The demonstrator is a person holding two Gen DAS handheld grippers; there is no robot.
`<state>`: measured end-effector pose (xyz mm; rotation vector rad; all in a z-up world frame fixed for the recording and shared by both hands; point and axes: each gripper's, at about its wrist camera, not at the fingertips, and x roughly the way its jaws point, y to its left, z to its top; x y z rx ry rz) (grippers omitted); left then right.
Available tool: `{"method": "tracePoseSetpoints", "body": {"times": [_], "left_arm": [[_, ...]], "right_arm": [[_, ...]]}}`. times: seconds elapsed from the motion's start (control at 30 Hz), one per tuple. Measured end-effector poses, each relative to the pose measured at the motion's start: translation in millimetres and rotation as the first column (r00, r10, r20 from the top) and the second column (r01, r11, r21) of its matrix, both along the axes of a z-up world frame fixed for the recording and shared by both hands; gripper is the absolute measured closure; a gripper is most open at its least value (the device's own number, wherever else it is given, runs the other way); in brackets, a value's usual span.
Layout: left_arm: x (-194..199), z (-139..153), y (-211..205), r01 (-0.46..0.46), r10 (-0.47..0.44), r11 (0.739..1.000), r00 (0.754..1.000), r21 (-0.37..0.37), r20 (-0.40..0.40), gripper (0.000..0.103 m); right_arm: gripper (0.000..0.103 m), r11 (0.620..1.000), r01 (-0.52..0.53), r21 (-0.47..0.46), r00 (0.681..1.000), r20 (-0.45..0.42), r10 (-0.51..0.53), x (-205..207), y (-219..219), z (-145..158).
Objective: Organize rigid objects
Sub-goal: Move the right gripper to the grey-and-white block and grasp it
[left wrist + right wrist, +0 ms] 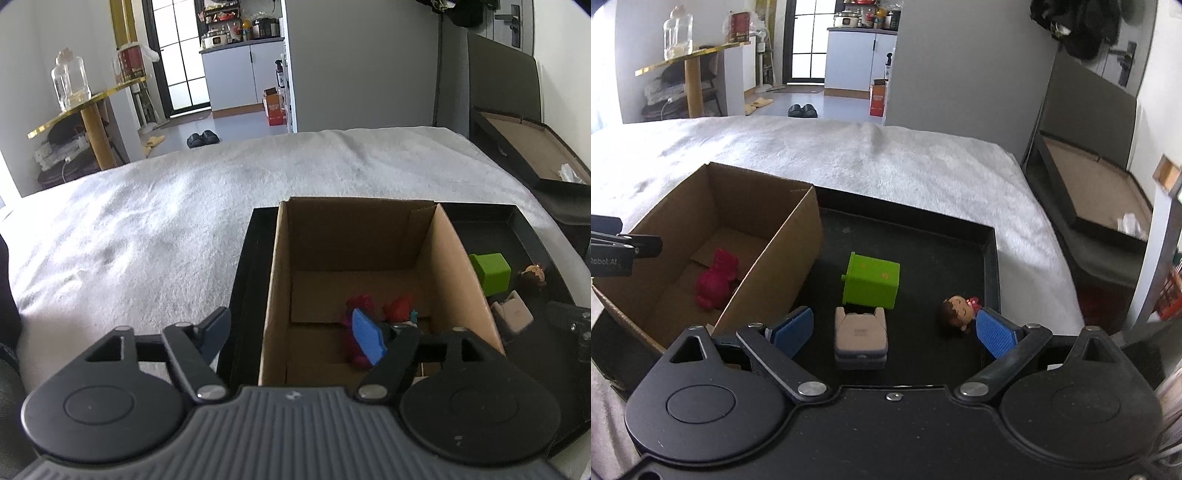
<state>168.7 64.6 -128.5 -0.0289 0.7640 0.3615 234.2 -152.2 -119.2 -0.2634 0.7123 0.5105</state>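
Observation:
An open cardboard box [454, 254] [783, 251] stands in a black tray [991, 258] [243, 280] on a white blanket. Inside it lie a dark pink toy [716, 280] [360, 306] and a red toy [399, 306]. On the tray floor are a green cube [871, 278] [493, 271], a beige and grey block [860, 339] [513, 314] and a small doll head [958, 314] [533, 277]. My left gripper [291, 332] is open and empty, straddling the box's left wall. My right gripper [894, 330] is open and empty, with the beige block between its fingers.
The white blanket [166, 221] covers the bed around the tray. A dark open case [1100, 192] lies at the right of the bed. A gold side table [85, 107] with a glass jar stands beyond the bed at the left.

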Motion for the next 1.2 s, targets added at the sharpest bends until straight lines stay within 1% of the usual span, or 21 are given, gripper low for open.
{"method": "tracePoseSetpoints", "body": {"times": [0.1,0.3,0.6,0.87,1.0,1.07,1.1,1.13,1.17,1.2], "left_arm": [[1.0,-0.1,-5.1,0.009,-0.009,1.0,1.0,0.013,-0.003,0.023],[5.2,-3.4,-10.7,0.029,-0.028,0.999,0.999,0.025,-0.025,0.019],[10.1,-9.8,-14.5,0.042,-0.041,0.999,0.998,0.029,-0.047,0.018],[15.9,-15.4,-11.6,0.026,-0.023,0.999,0.997,0.036,-0.069,0.018],[17.1,-17.0,-9.3,0.018,-0.016,0.999,0.997,0.036,-0.07,0.018],[17.9,-18.4,-8.4,0.014,-0.012,0.999,0.997,0.035,-0.074,0.018],[18.1,-19.2,-7.8,0.013,-0.01,0.999,0.997,0.034,-0.077,0.018],[18.1,-20.0,-7.2,0.012,-0.009,0.999,0.997,0.033,-0.08,0.018],[17.8,-20.3,-7.0,0.011,-0.008,0.999,0.997,0.033,-0.081,0.018],[18.5,-20.5,-7.3,0.01,-0.007,0.999,0.997,0.032,-0.081,0.018]], "right_arm": [[0.008,0.999,0.004,0.033,0.999,-0.032,-0.003,3.0,-5.9,-4.9],[0.008,0.997,0.025,0.07,0.996,-0.088,-0.018,9.8,-11.5,-18.3],[0.008,0.993,0.028,0.115,0.988,-0.154,-0.01,20.7,-8.0,-38.4],[0.019,0.992,0.003,0.128,0.981,-0.195,0.022,30.4,3.4,-53.0],[0.025,0.991,0.002,0.132,0.975,-0.22,0.028,35.8,9.0,-60.6],[0.029,0.992,-0.002,0.129,0.972,-0.231,0.031,36.3,11.4,-63.7],[0.038,0.992,-0.008,0.128,0.971,-0.236,0.038,36.4,12.6,-65.0],[0.05,0.993,-0.009,0.118,0.971,-0.237,0.037,36.3,13.7,-65.6],[0.058,0.994,-0.013,0.105,0.971,-0.235,0.037,36.1,14.1,-65.8],[0.058,0.994,-0.019,0.107,0.971,-0.236,0.044,35.6,13.5,-64.7]]}}
